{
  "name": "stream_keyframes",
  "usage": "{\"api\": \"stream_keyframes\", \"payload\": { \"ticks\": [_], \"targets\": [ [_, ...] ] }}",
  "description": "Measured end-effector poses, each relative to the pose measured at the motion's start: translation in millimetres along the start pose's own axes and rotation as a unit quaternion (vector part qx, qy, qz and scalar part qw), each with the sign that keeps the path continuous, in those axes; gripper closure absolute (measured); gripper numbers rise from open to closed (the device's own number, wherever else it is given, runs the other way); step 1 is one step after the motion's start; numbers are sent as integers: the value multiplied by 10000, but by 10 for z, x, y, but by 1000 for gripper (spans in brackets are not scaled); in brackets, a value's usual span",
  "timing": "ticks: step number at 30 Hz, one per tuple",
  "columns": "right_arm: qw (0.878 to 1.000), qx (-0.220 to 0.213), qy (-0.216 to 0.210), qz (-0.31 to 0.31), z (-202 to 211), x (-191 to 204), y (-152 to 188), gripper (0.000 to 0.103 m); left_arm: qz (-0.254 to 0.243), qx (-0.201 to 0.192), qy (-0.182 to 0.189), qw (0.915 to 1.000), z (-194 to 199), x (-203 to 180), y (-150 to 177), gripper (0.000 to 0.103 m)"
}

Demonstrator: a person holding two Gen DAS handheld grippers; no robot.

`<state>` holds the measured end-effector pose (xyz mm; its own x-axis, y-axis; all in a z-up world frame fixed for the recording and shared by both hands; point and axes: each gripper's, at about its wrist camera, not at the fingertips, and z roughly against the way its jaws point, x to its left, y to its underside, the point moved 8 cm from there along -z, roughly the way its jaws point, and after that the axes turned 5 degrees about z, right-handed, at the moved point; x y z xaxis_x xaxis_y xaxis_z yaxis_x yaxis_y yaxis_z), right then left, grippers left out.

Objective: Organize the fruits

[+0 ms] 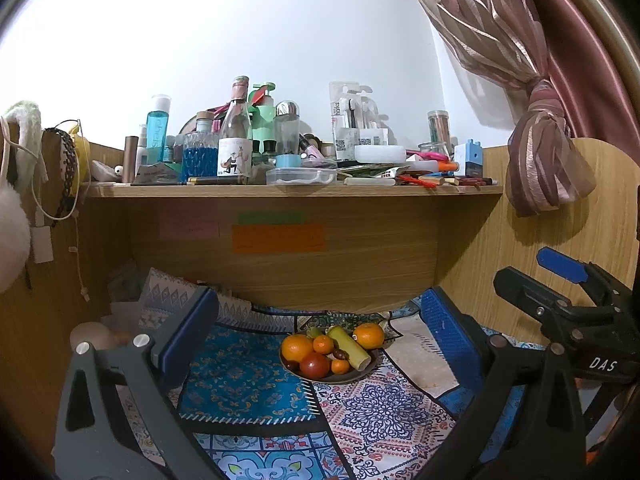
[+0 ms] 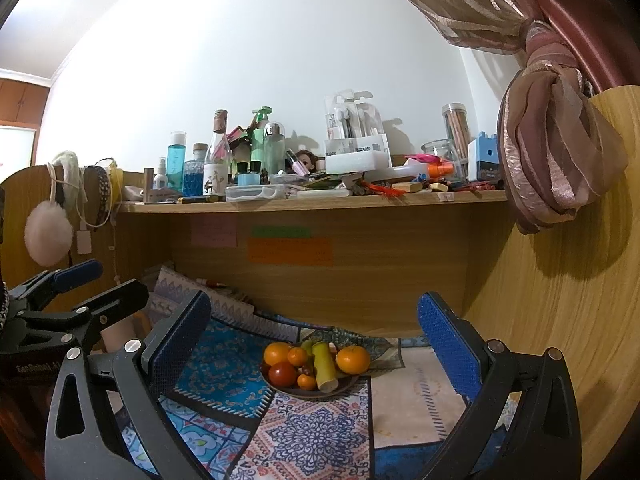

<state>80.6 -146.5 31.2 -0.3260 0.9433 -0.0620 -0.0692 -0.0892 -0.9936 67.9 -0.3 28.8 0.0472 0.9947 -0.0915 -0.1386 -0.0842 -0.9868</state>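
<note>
A dark round plate (image 1: 352, 376) (image 2: 344, 390) rests on a patterned cloth, piled with fruit: a large orange (image 1: 297, 347) (image 2: 277, 353), a second orange (image 1: 369, 335) (image 2: 353, 359), a red tomato (image 1: 315, 365) (image 2: 283, 373), small tangerines (image 1: 323, 344) (image 2: 307, 381) and a pale green sugarcane piece (image 1: 349, 347) (image 2: 323, 366). My left gripper (image 1: 320, 332) is open, well short of the plate, with nothing between its blue pads. My right gripper (image 2: 316, 340) is open too, held back from the fruit, and shows at the right edge of the left wrist view.
A wooden shelf (image 1: 296, 191) (image 2: 320, 202) above the plate is crowded with bottles, jars and cosmetics. Sticky notes (image 1: 278, 237) hang on the back panel. A tied curtain (image 2: 556, 148) hangs on the right. Wooden side panels close in both sides. Earmuffs (image 2: 48, 232) hang at left.
</note>
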Motion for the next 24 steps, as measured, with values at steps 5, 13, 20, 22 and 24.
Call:
{"api": "stream_keyframes", "payload": {
  "ticks": [5,13,20,22,24],
  "targets": [
    [10000,10,-9,-7,-24,-2,5,0,-1,18,7,10000,-25,6,-4,0],
    [10000,34,6,-5,-65,15,11,0,34,112,61,9999,-73,11,24,0],
    [10000,66,17,-43,-108,14,27,0,67,154,80,9998,-105,32,46,0],
    [10000,81,13,-45,-119,14,36,0,65,169,91,9998,-121,35,50,0],
    [9999,99,27,-41,-139,22,44,0,47,172,81,9998,-131,35,55,0]
  ]
}}
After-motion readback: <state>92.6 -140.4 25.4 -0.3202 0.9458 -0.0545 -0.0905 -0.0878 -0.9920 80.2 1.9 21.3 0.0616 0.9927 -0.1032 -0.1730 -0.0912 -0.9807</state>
